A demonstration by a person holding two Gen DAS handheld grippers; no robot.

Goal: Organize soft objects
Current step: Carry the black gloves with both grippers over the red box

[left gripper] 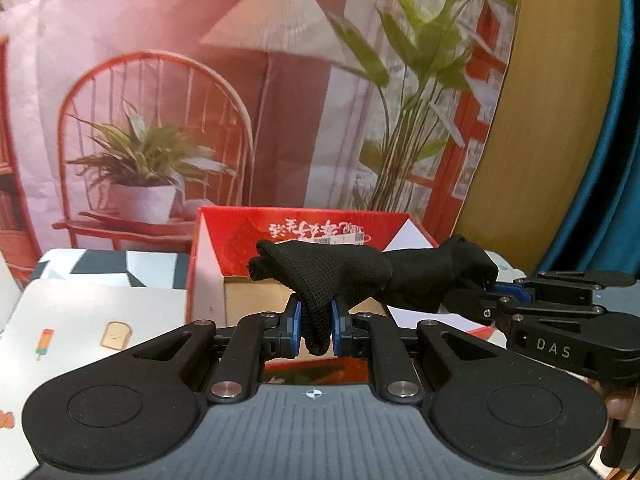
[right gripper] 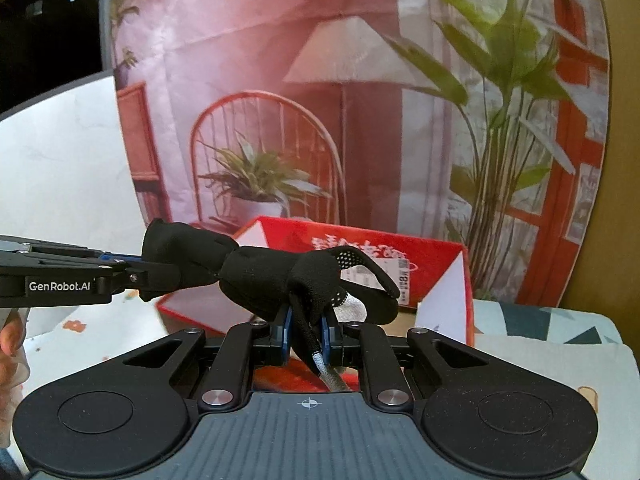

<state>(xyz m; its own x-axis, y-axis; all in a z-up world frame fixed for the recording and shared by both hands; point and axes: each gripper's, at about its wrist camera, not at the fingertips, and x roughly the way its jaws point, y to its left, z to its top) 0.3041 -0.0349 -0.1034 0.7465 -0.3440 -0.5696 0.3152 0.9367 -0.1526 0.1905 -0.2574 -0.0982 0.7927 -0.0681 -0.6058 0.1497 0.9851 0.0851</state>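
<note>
Both grippers are level and meet at roughly a right angle above the red box (left gripper: 304, 236). The left gripper (left gripper: 315, 316) is clamped on one end of a black sock (left gripper: 332, 276), and the right gripper (right gripper: 306, 330) is clamped on the other end. The sock runs sideways between them, sagging little, in the air over the box's open top. The box's inside is mostly hidden behind the sock.
</note>
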